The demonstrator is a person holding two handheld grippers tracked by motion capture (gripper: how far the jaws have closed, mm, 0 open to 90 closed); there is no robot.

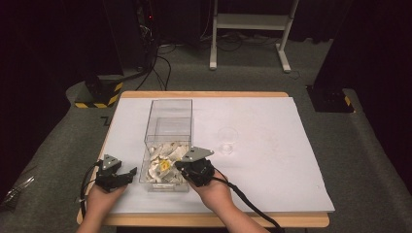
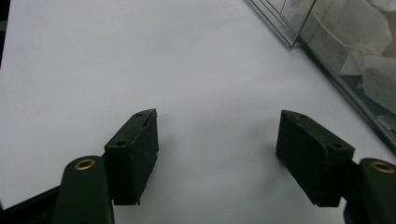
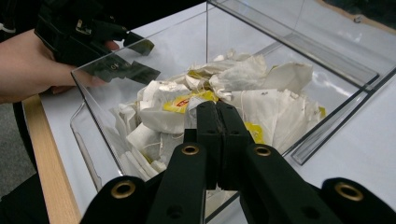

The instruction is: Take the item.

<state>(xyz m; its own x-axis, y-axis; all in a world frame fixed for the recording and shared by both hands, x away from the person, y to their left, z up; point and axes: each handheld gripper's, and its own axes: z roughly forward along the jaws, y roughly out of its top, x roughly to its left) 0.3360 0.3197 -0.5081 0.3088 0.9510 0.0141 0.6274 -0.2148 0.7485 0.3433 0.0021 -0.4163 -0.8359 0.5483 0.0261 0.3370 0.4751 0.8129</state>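
Note:
A clear plastic box (image 1: 168,121) stands on the white sheet, its near half heaped with white tea bag sachets (image 1: 163,162), some with yellow labels. My right gripper (image 1: 179,166) reaches over the box's near right corner. In the right gripper view its jaws (image 3: 217,106) are shut together, tips down against a yellow-labelled sachet (image 3: 187,103) on the heap (image 3: 252,79). Whether any paper is pinched I cannot tell. My left gripper (image 1: 128,177) rests left of the box, open. In the left gripper view (image 2: 217,115) there is just bare sheet between its jaws, with the box wall (image 2: 327,60) at upper right.
The white sheet (image 1: 262,145) covers the wooden table (image 1: 204,221). A faint round mark (image 1: 227,136) lies right of the box. Beyond the table stand a white frame's legs (image 1: 284,53), floor cables (image 1: 160,68) and a yellow-black striped block (image 1: 97,94).

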